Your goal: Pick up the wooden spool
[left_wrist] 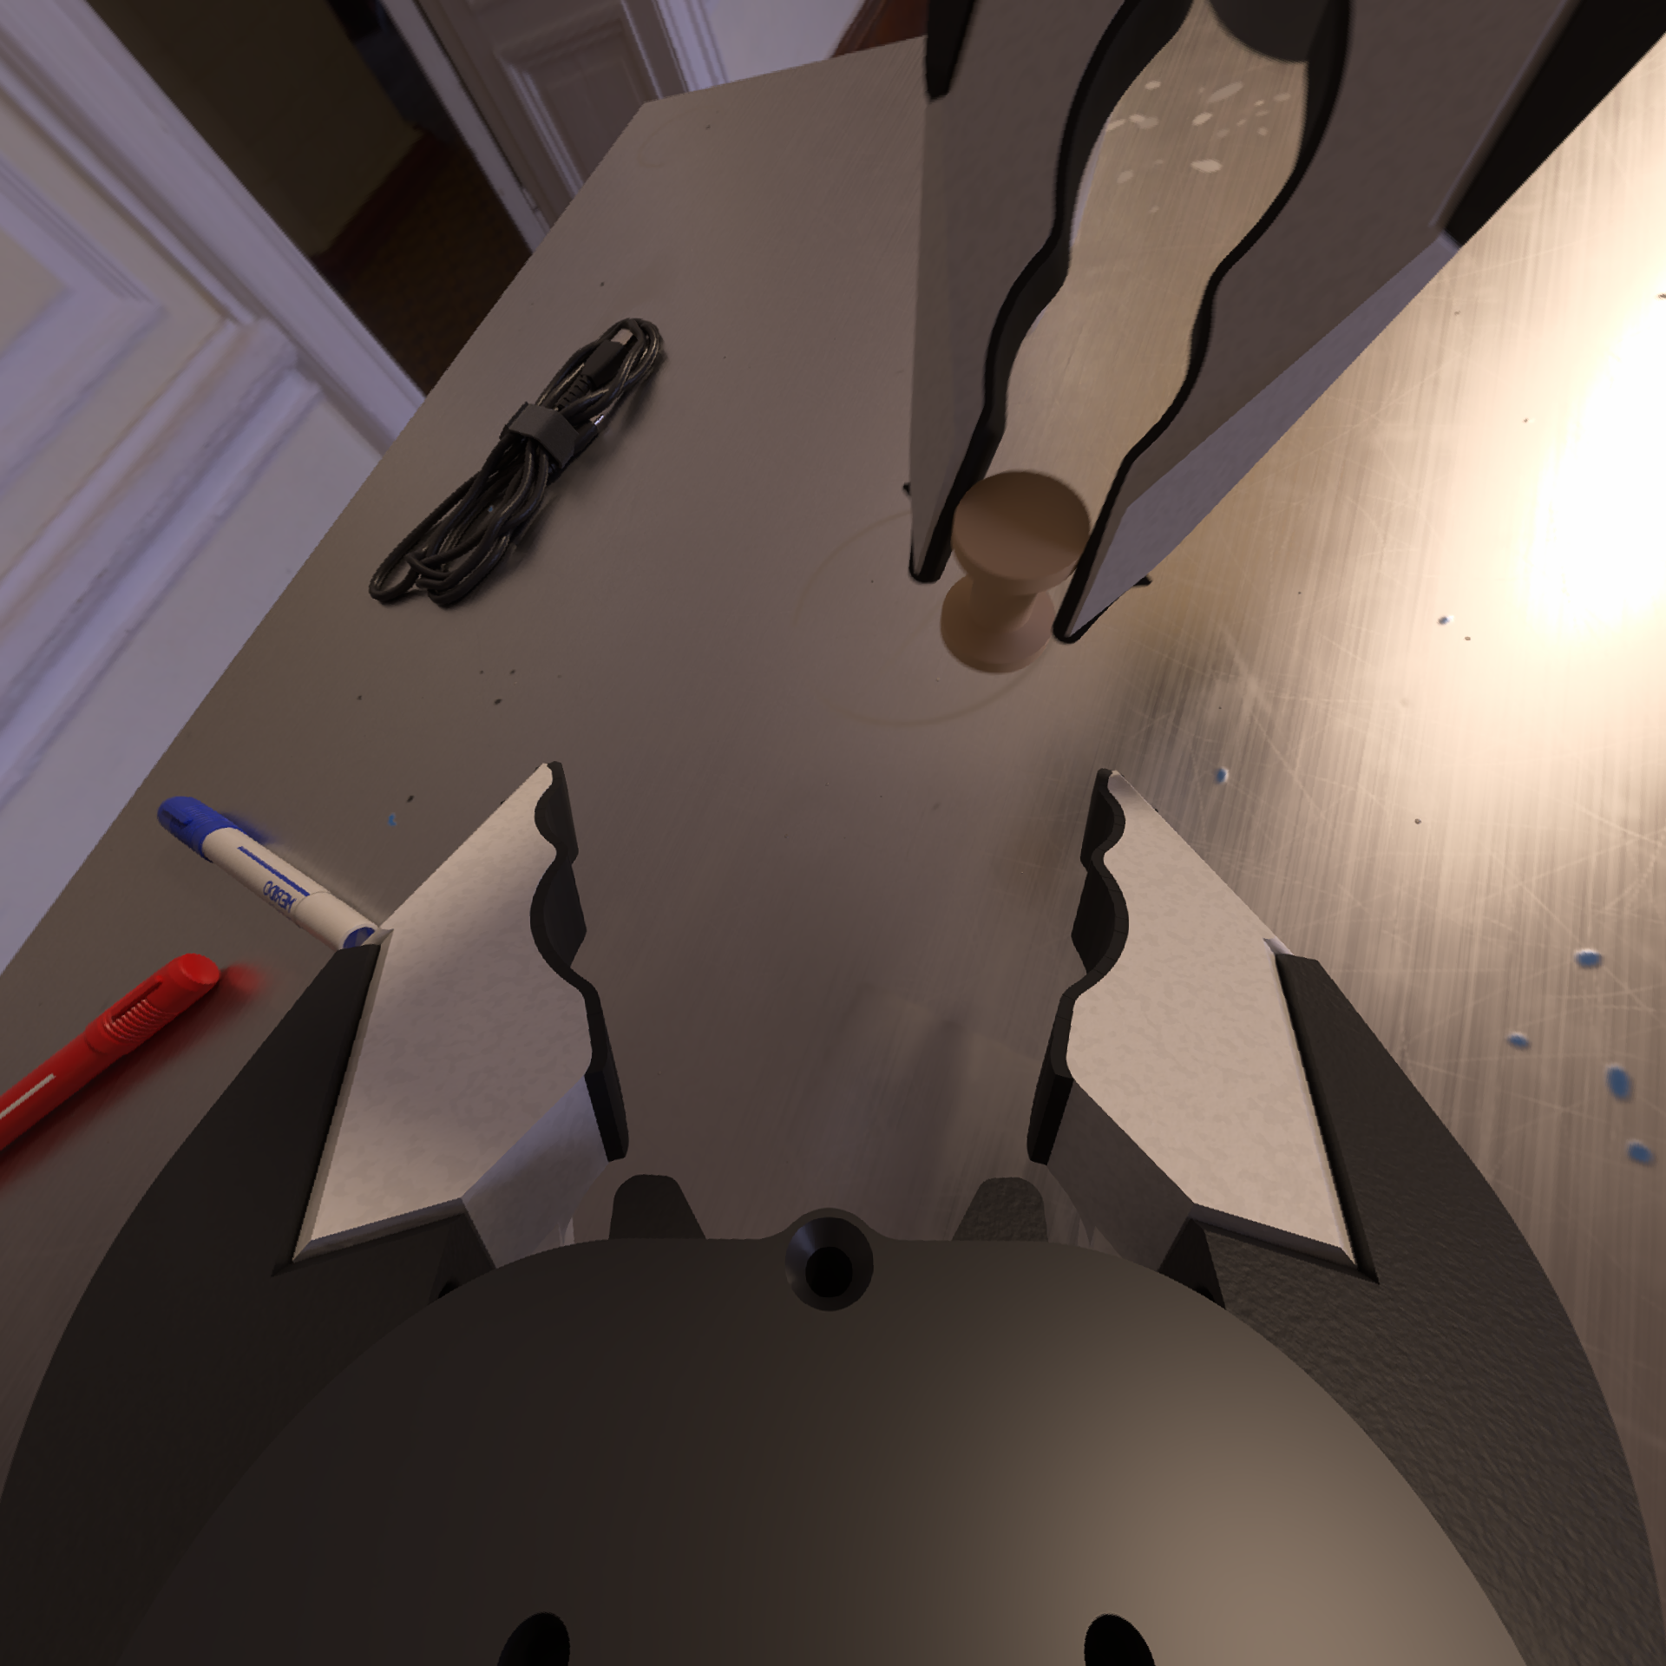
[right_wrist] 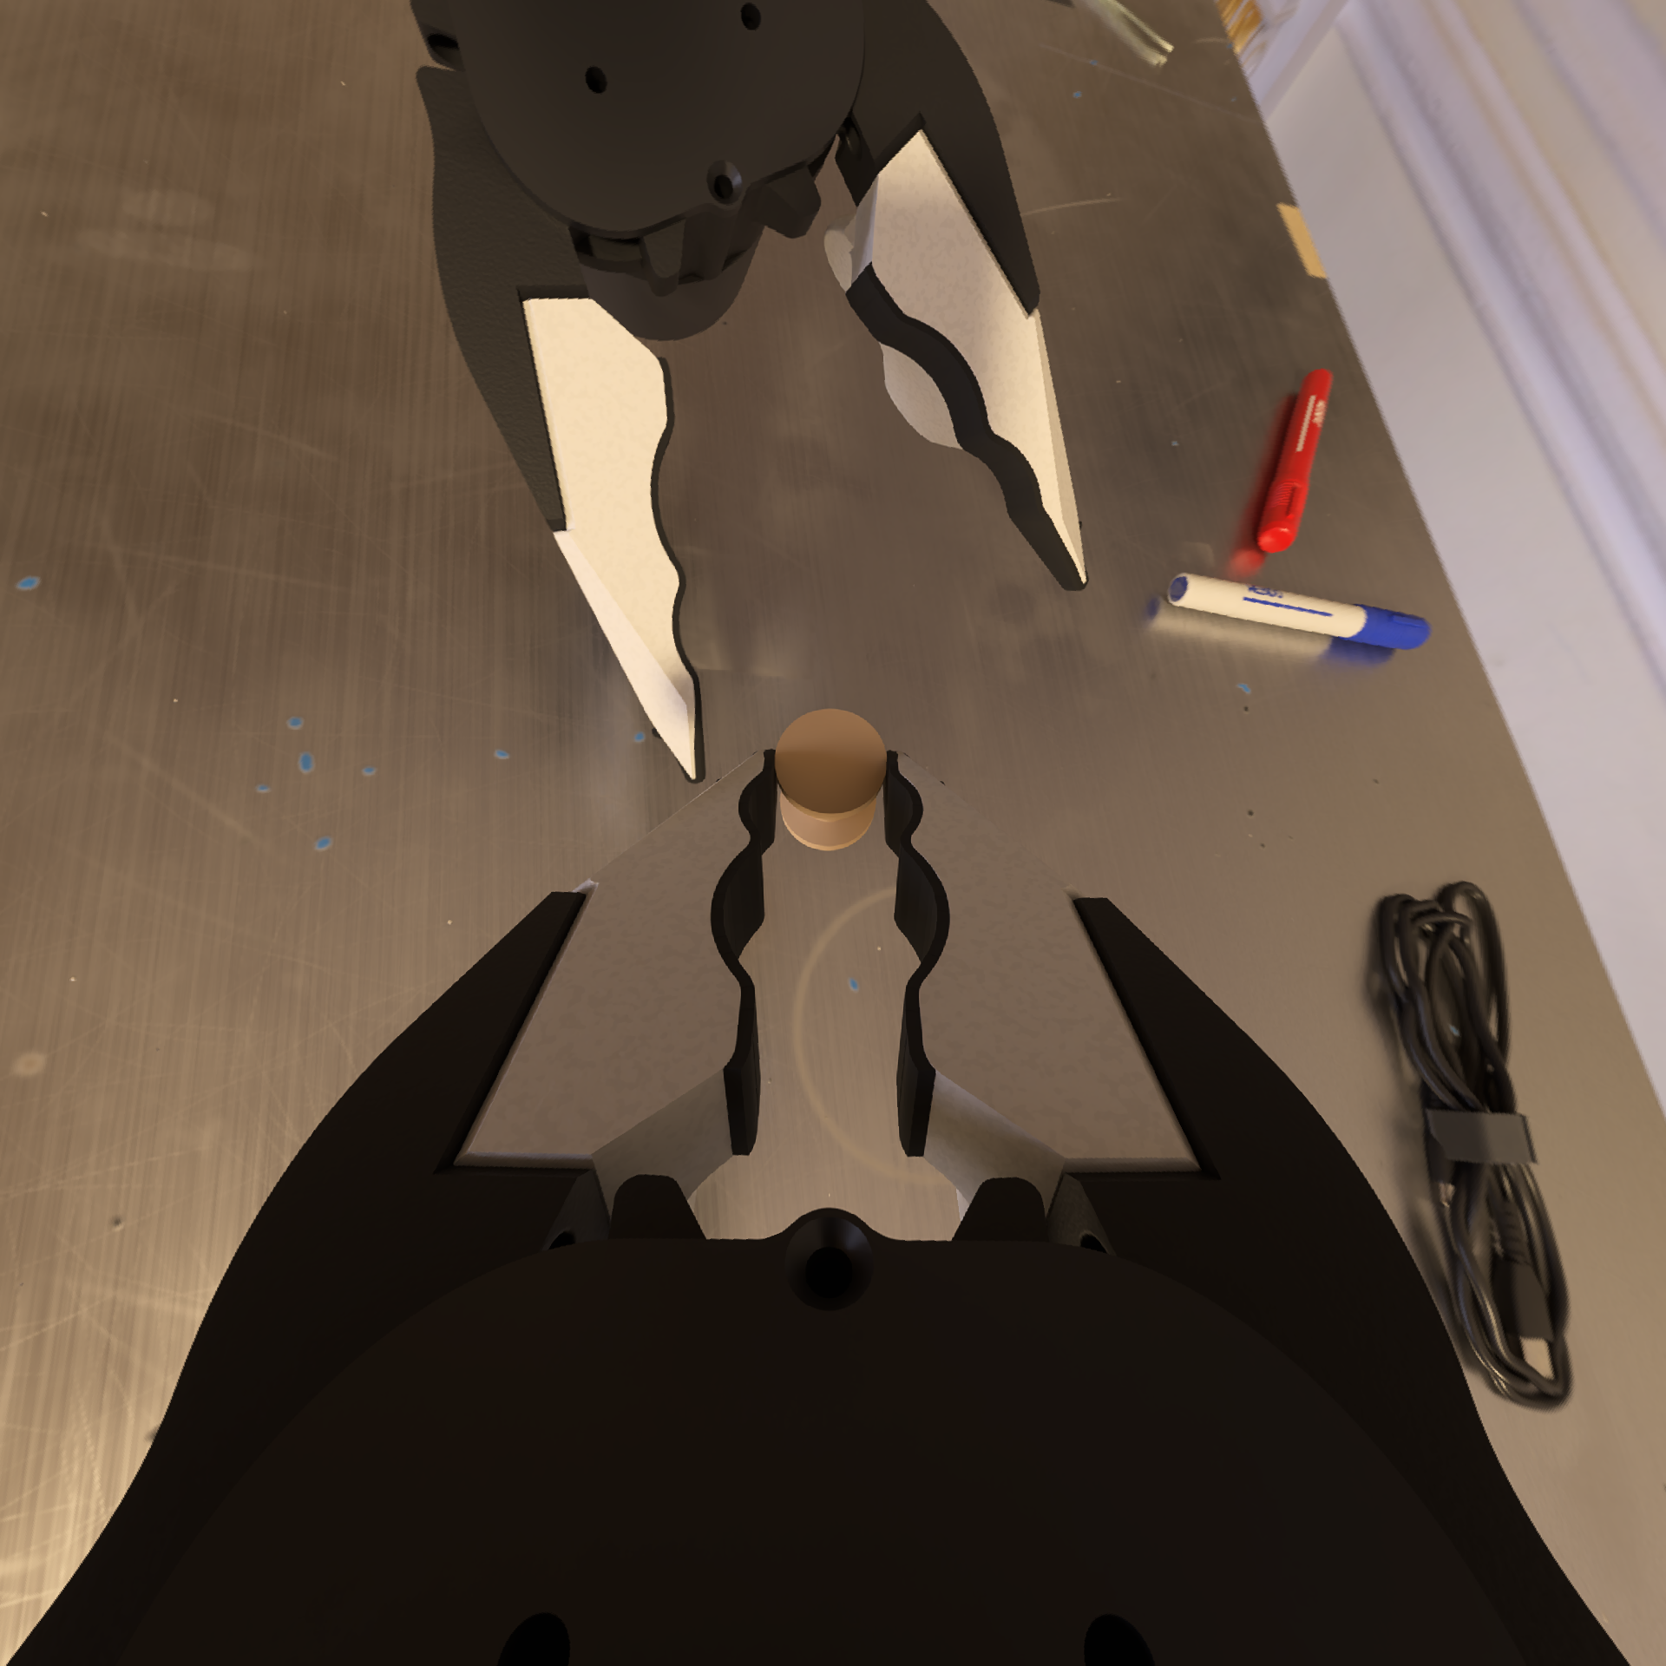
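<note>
The wooden spool [left_wrist: 1019, 523] is small and tan, with a wide round top, a narrow waist and a round base. It stands upright on the brushed metal table [left_wrist: 766, 649]. My right gripper [left_wrist: 999, 599] comes down from the far side and its two fingertips press on both sides of the spool's top disc. In the right wrist view the spool [right_wrist: 828, 816] sits between the tips of the right gripper [right_wrist: 829, 764]. My left gripper [left_wrist: 829, 784] is open and empty, a short way in front of the spool; it also shows in the right wrist view [right_wrist: 883, 672].
A coiled black cable [left_wrist: 532, 460] [right_wrist: 1478, 1136], a blue-capped white marker [left_wrist: 261, 870] [right_wrist: 1298, 613] and a red marker [left_wrist: 117, 1028] [right_wrist: 1294, 464] lie along one table edge. A white panelled wall [left_wrist: 135, 451] runs beside that edge.
</note>
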You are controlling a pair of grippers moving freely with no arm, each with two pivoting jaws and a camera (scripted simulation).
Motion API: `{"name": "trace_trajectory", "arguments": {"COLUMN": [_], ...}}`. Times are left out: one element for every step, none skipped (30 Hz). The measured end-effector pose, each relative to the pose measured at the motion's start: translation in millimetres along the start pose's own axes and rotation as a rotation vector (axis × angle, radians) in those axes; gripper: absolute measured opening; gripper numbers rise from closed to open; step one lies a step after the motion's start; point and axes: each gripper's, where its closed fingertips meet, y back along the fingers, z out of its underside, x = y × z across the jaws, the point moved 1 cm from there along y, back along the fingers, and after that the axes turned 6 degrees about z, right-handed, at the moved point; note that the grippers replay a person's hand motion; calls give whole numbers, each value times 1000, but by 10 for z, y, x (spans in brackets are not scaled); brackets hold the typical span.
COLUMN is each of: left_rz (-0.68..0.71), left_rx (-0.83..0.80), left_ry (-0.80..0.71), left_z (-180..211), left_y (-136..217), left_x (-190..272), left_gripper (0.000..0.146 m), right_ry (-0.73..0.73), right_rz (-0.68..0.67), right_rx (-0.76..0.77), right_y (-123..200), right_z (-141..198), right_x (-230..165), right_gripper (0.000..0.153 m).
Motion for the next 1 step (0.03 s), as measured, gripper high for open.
{"name": "trace_trajectory", "arguments": {"left_rz": [3], "left_rx": [5], "left_ry": [4], "left_z": [1], "left_y": [0], "left_x": [-2], "left_gripper": [113], "right_ry": [-8], "right_rz": [-18], "right_rx": [-2], "right_y": [-30], "right_z": [-3], "right_x": [7], "right_gripper": [23]}}
